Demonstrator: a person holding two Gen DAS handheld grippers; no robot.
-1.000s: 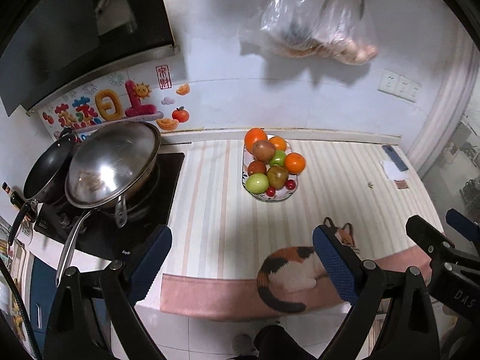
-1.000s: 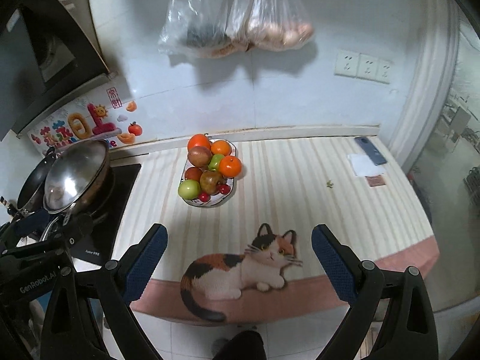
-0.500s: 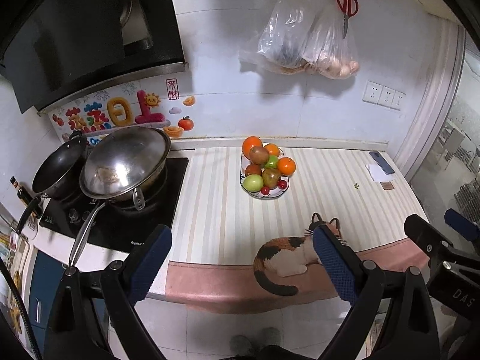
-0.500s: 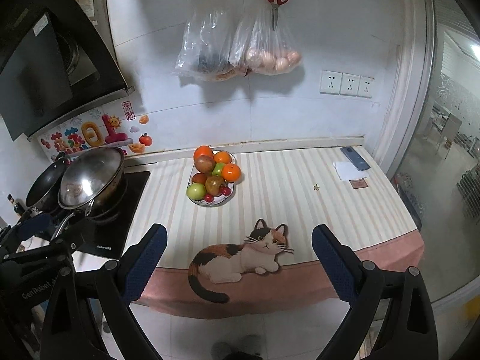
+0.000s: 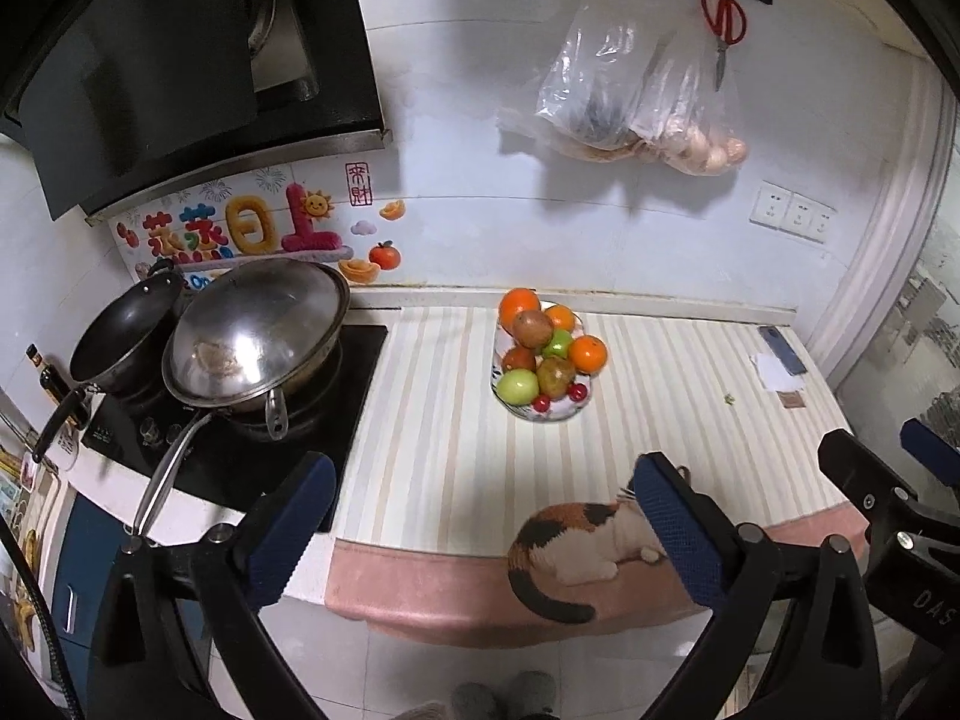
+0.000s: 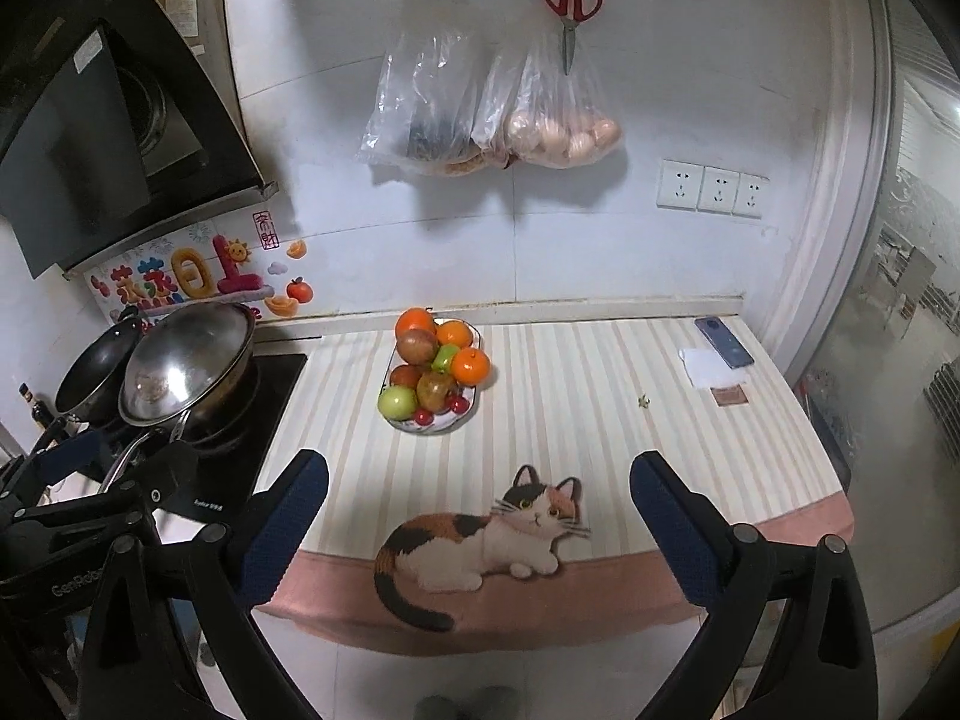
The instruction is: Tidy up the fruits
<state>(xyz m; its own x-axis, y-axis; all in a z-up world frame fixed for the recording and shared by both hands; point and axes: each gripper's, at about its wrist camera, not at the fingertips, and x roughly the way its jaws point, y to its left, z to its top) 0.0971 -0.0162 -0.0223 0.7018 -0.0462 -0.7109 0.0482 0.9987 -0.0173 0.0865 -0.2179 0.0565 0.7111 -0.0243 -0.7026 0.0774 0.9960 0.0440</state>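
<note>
Fruits (image 6: 433,369) all heaped in one white dish (image 6: 465,414) toward the back of the striped counter mat (image 6: 576,420), near the wall and just right of the hob: oranges and brown fruit at the far end, a green apple and small red ones nearest, nothing loose on the mat. Left gripper (image 5: 480,525) and right gripper (image 6: 480,522) both held wide apart and empty, well short of the dish at the counter's near edge. A piled dish fits either sorting still to come or fruit already gathered; cannot tell which
</note>
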